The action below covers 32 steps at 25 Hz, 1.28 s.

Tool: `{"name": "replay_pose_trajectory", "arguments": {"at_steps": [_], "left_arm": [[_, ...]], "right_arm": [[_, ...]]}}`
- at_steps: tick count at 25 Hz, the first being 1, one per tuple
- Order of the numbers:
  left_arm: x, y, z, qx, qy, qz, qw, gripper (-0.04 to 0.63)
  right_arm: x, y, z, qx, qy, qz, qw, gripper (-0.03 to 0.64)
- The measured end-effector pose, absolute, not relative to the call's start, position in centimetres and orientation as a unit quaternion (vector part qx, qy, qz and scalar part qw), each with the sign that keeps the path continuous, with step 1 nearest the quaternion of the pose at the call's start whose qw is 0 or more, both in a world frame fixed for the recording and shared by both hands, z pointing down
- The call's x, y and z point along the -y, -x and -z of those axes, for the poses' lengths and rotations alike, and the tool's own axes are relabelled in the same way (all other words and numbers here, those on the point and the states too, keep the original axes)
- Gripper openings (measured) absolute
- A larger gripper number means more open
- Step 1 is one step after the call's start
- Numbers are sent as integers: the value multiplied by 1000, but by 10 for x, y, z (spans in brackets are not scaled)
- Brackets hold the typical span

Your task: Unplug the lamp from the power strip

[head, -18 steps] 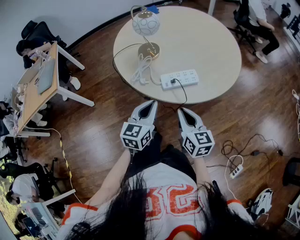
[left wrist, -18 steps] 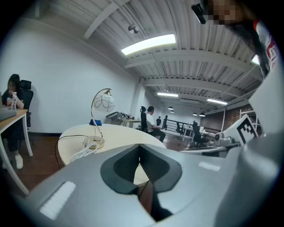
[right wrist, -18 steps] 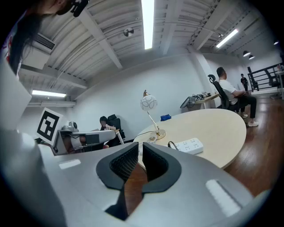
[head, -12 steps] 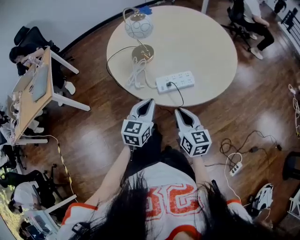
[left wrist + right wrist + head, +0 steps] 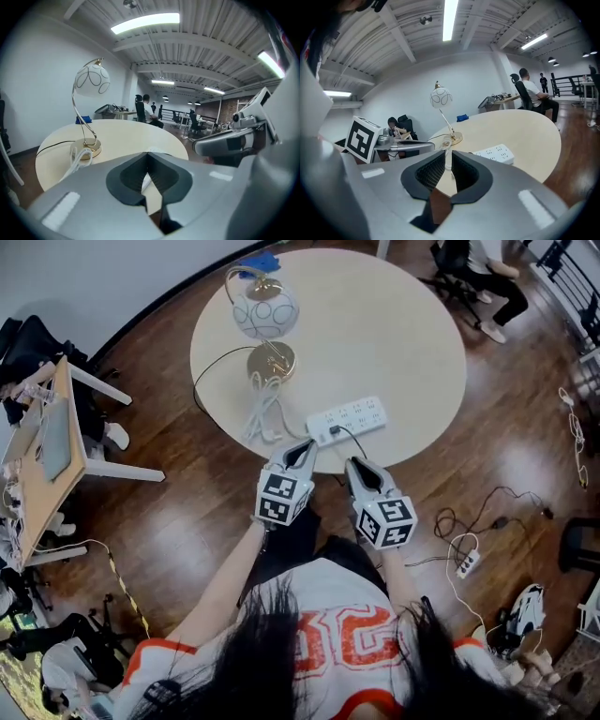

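Lamp (image 5: 263,315) stands upper left of centre in the head view, on the round table (image 5: 403,324). A black plug (image 5: 336,430) sits in the power strip (image 5: 348,418) at centre. Just below, the left gripper (image 5: 302,448) is closed on nothing and the right gripper (image 5: 357,465) is barely parted, also empty.

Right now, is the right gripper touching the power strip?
Apart. The head view shows bare table between the right gripper and the power strip.

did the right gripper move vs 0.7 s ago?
Yes. The right gripper moved forward, toward the power strip. Its jaws now reach the near edge of the table; earlier they stopped short of it.
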<state>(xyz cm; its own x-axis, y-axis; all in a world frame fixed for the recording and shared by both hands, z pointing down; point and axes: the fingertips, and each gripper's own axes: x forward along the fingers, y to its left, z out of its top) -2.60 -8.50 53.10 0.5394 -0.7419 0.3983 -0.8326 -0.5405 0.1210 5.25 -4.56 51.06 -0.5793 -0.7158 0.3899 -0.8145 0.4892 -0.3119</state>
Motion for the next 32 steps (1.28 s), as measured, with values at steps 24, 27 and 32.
{"name": "replay_pose_trajectory", "arguments": {"at_steps": [24, 27, 32], "left_arm": [[124, 0, -644, 264, -902, -320, 123, 69], [123, -2, -643, 263, -901, -322, 125, 69], [123, -2, -642, 259, -900, -324, 132, 69]], "right_arm": [[95, -30, -602, 775, -505, -332, 187, 111], [101, -27, -611, 767, -513, -329, 200, 134], [116, -27, -611, 756, -550, -293, 199, 149]]}}
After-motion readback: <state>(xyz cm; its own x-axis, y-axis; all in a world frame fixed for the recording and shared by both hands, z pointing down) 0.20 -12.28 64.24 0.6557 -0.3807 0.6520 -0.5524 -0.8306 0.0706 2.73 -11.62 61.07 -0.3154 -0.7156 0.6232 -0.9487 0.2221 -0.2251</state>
